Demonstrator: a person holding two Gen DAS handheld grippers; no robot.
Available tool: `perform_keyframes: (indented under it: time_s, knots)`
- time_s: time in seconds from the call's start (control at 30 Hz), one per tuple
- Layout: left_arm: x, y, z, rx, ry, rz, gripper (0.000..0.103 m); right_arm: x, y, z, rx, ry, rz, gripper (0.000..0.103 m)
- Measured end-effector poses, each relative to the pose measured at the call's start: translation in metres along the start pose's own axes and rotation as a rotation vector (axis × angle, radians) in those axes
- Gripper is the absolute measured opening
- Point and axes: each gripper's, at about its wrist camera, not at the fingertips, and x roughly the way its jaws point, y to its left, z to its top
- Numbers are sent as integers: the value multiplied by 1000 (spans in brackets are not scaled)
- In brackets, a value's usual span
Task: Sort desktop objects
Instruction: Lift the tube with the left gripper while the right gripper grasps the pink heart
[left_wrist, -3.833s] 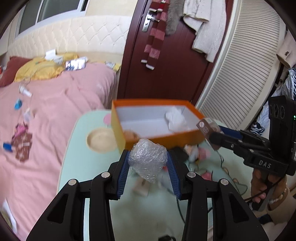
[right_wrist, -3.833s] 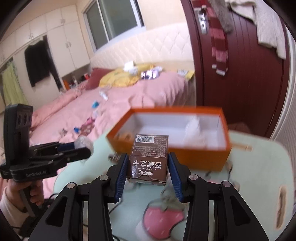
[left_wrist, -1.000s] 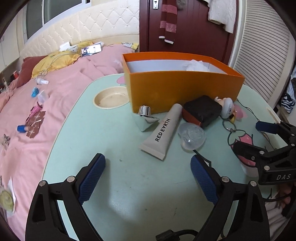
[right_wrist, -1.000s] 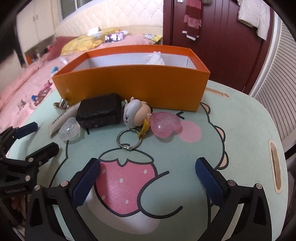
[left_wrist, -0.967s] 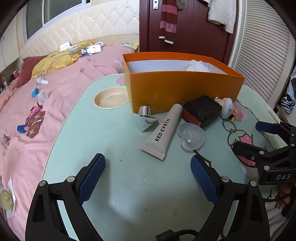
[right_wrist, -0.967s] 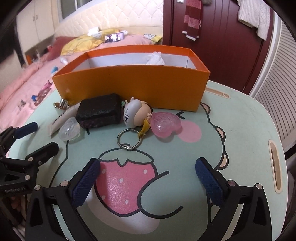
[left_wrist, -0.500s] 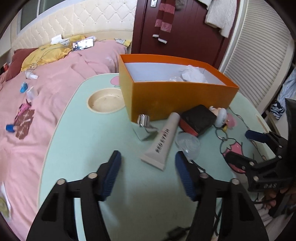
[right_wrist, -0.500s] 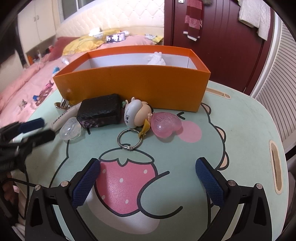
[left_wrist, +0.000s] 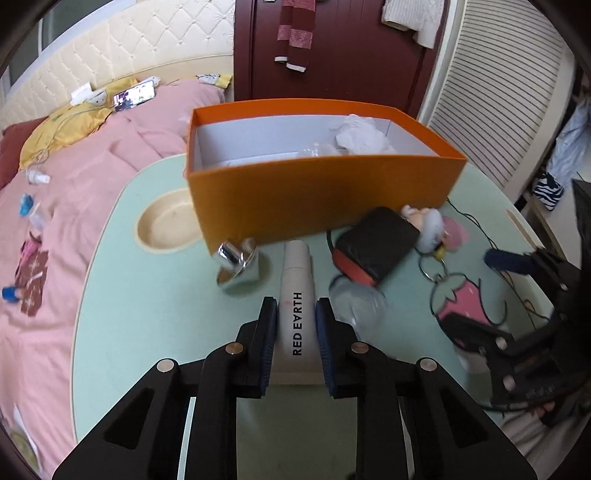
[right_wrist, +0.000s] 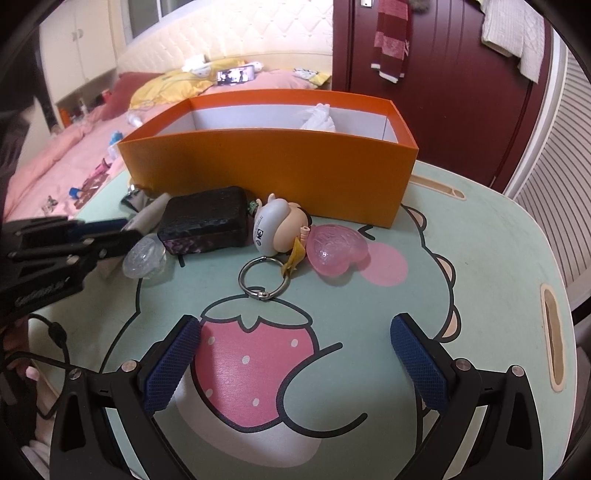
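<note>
My left gripper (left_wrist: 296, 325) is shut on a white RED EARTH tube (left_wrist: 297, 295) that lies on the mint table; it also shows in the right wrist view (right_wrist: 110, 230). The orange box (left_wrist: 325, 184) stands behind, holding white crumpled paper (left_wrist: 360, 134). My right gripper (right_wrist: 295, 354) is open and empty above the strawberry print, short of a cartoon keychain (right_wrist: 275, 225) with a ring (right_wrist: 262, 275) and a pink heart (right_wrist: 334, 249).
A black case (left_wrist: 376, 242) (right_wrist: 205, 225), a clear round lid (left_wrist: 358, 306) (right_wrist: 144, 254) and a silver perfume bottle (left_wrist: 238, 269) lie in front of the box. A round recess (left_wrist: 166, 225) is in the table's left side. A pink bed (left_wrist: 55, 206) lies to the left.
My left gripper moved forward and closed around the RED EARTH tube. Earlier, both grippers dropped a bubble-wrap wad and a brown carton. The right gripper stays open and still.
</note>
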Motion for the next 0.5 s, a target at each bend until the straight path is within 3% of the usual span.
perform_keyframes:
  time_s: [0.33, 0.4, 0.5]
  knots:
    - [-26, 17, -30, -100, -48, 28, 24, 3, -6, 2, -5, 2, 5, 103]
    - [-26, 20, -25, -116, -53, 10, 32, 3, -6, 2, -5, 3, 5, 103]
    - [-28, 21, -14, -110, -82, 9, 56, 3, -6, 4, -6, 4, 4, 103]
